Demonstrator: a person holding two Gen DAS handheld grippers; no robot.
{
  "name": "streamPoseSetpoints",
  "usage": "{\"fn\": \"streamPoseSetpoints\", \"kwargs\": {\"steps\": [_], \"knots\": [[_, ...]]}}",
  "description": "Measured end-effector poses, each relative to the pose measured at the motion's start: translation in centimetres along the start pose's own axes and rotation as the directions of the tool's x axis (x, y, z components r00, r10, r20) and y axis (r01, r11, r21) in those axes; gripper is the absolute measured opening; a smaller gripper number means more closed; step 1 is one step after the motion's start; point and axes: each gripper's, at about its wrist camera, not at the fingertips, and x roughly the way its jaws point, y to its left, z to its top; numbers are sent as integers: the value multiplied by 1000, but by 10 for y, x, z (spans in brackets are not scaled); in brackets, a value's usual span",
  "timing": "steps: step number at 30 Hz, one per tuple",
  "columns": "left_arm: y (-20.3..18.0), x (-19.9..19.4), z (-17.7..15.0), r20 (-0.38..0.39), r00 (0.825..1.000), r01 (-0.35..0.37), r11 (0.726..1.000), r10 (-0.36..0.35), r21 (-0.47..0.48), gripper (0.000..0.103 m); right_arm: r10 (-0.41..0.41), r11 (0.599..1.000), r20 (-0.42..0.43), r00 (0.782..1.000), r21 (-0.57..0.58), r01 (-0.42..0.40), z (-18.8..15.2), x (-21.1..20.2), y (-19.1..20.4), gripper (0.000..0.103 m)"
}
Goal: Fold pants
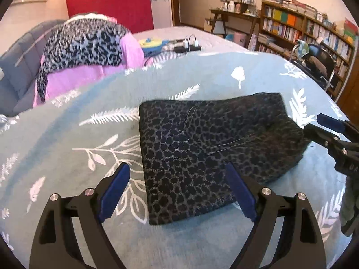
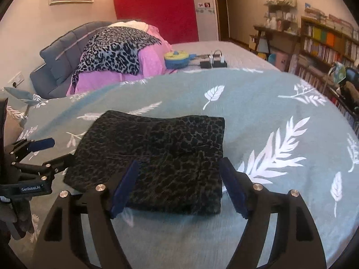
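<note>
The dark leopard-print fabric pants lie as a compact folded rectangle on the pale teal leaf-patterned bedspread, so the folding looks finished. The left gripper and right gripper both stand wide and empty over its near edge; perhaps only smoothing remains

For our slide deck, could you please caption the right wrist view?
Leopard-print pants lie folded on the leaf-patterned bedspread, both tools open.

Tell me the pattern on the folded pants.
Dark grey-and-black leopard print on the folded pants; clearest in the left wrist view.
</note>
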Motion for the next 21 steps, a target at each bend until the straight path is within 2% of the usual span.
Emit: {"fn": "streamPoseSetpoints", "kwargs": {"steps": [5,8,13,21], "knots": [[-9,-36,-1,47,999,-20,1000,19,19,90,3,1000,32,999,11,-3,-3,-34,12,78],[-12,-55,-3,69,997,-31,999,29,32,91,10,1000,64,998,11,-11,-5,-56,19,86],[-20,-84,-9,94,995,-47,998,43,44,91,7,1000,104,995,7,-8,-11,-89,33,92],[-28,-128,-18,148,987,-60,998,55,32,92,-15,1000,141,990,-25,19,-23,-127,55,93]]}}
